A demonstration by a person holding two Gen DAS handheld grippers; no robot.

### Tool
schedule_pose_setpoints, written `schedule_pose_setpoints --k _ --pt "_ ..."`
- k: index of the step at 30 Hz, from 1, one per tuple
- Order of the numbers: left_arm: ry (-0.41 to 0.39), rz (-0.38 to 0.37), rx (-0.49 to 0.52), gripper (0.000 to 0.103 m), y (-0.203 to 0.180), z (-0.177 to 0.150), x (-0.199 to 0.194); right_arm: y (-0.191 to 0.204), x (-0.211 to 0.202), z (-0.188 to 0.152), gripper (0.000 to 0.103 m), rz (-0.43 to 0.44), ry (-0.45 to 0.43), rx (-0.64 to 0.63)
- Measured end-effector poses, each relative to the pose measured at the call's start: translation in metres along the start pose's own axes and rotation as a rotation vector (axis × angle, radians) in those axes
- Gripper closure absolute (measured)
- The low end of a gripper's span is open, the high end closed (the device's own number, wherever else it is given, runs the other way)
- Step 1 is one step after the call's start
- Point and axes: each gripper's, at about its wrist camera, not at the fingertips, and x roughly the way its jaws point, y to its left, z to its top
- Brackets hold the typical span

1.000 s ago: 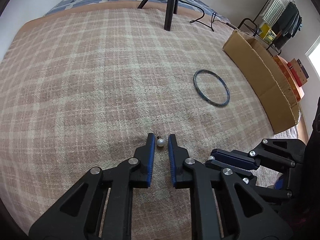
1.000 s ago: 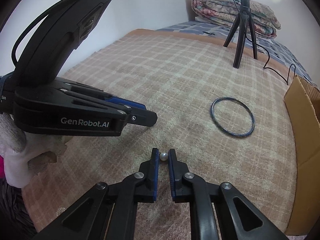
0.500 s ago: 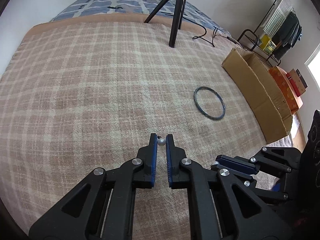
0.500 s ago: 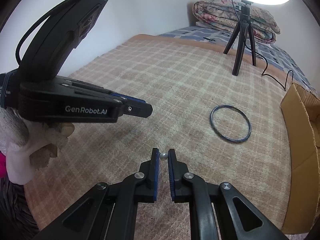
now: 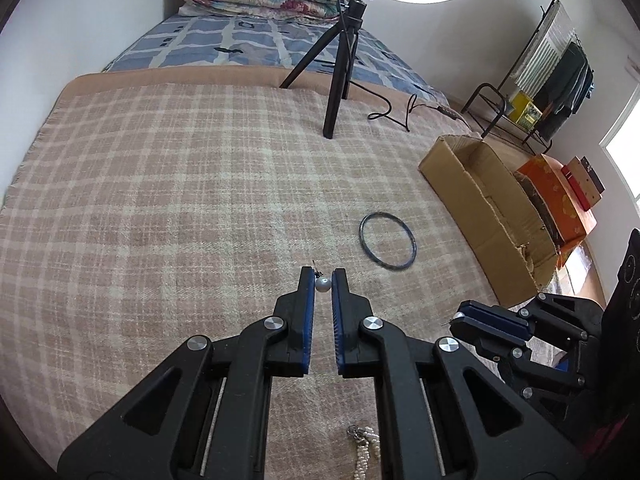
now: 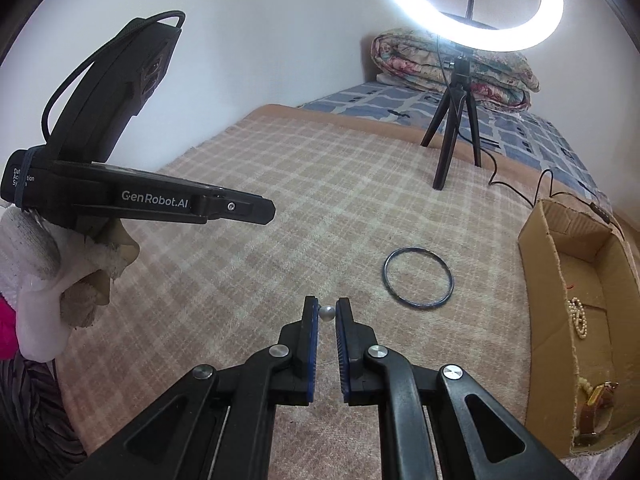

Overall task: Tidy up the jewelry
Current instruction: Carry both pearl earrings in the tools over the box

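My left gripper (image 5: pixel 322 277) is shut on a pearl earring (image 5: pixel 322 284) and holds it above the plaid blanket (image 5: pixel 180 200). My right gripper (image 6: pixel 327 307) is shut on a second pearl earring (image 6: pixel 327 313), also lifted off the blanket. A dark bangle (image 5: pixel 387 246) lies on the blanket ahead and to the right; it also shows in the right wrist view (image 6: pixel 418 278). A cardboard box (image 6: pixel 580 320) at the right holds a pearl strand (image 6: pixel 577 316) and a watch (image 6: pixel 596 404). A pearl necklace (image 5: pixel 364 452) lies on the blanket below my left gripper.
A ring light on a black tripod (image 5: pixel 340 80) stands on the bed at the back, its cable (image 5: pixel 394 110) trailing right. Folded quilts (image 6: pixel 452 64) lie against the far wall. An orange box (image 5: pixel 556 200) sits beyond the cardboard box (image 5: pixel 484 216).
Both grippers have risen from the blanket and tilted up, each carrying its pearl earring. The bangle has stayed where it was.
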Motion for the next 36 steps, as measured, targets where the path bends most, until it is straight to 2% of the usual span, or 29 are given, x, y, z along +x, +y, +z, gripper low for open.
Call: schedule_pose_setpoints --k 11,25,32,36 --pt "-0.029 -0.055 0.042 0.097 -0.050 0.011 -0.004 -0.041 -0.050 0.002 0.097 -0.084 -0.083 0.064" --pt "-0.043 -0.132 0.103 0.097 -0.134 0.034 0.015 -0.135 -0.112 -0.008 0.097 -0.237 -0.186 0.247" --pt "-0.046 -0.174 0.138 0.097 -0.179 0.051 0.035 -0.183 -0.127 -0.017 0.097 -0.289 -0.215 0.358" --pt "-0.027 -0.195 0.159 0.097 -0.201 0.051 0.051 -0.201 -0.125 -0.017 0.097 -0.311 -0.213 0.379"
